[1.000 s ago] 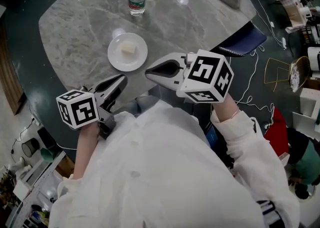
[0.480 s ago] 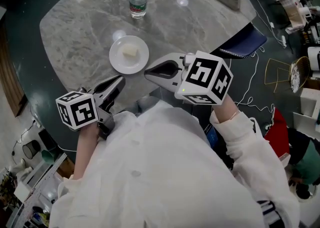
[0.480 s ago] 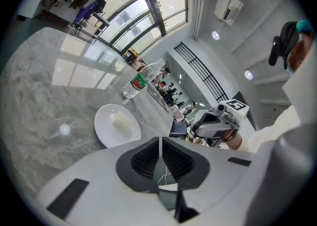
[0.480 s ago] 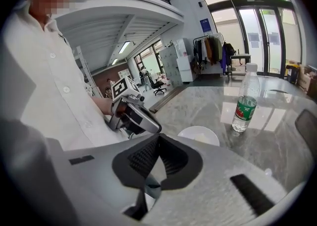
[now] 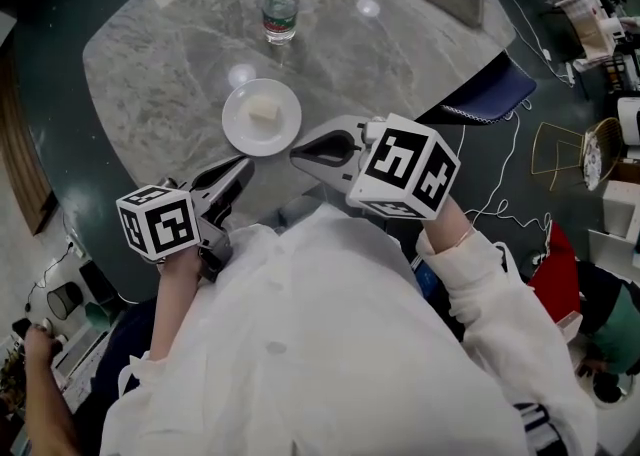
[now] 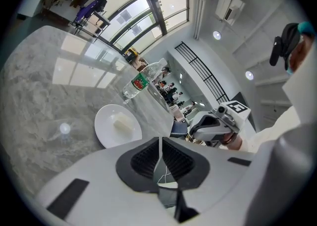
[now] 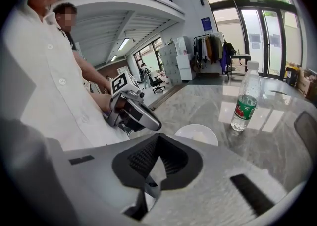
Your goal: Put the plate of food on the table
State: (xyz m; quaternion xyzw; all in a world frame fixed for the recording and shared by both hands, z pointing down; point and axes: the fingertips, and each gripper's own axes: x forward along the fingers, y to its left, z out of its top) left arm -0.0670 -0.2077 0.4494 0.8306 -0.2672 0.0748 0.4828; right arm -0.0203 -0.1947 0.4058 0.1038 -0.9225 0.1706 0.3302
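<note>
White plate (image 5: 240, 130) with pale food (image 5: 262, 110), grey-veined marble table (image 5: 150, 74), green-labelled clear bottle (image 5: 280, 4)

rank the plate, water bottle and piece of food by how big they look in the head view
1. plate, largest area
2. water bottle, narrower, though it stands farther from the camera
3. piece of food, small pale block on the plate

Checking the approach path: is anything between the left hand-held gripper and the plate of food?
Nothing visible. The plate sits on the table, with only bare tabletop between it and the left hand-held gripper. The bottle stands beyond the plate.
</note>
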